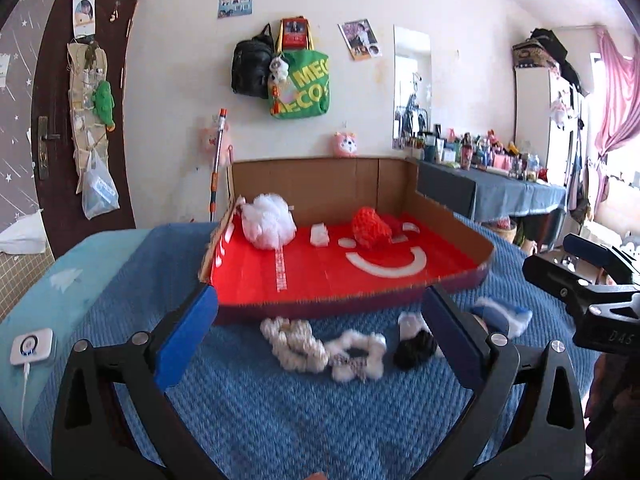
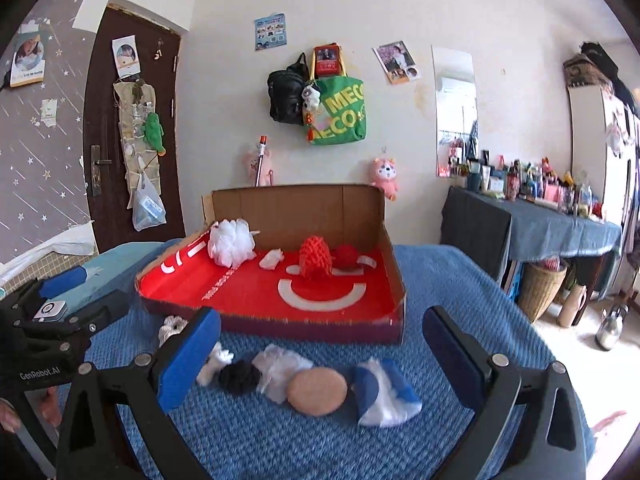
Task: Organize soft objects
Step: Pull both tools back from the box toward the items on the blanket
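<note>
Soft bits in a row on the blue bedspread (image 2: 280,440), just before the red-floored cardboard tray (image 2: 384,248).

The peach sponge puff (image 2: 318,392), black pompom (image 2: 239,377) and cream knitted scrunchie (image 1: 294,338) look featherlight and squashy (pinch mid-body, gently); a white mesh pouf (image 2: 231,242) lies inside the tray. Left tongs (image 1: 320,332) and right tongs (image 2: 320,350) both gape wide, holding nothing.
</note>
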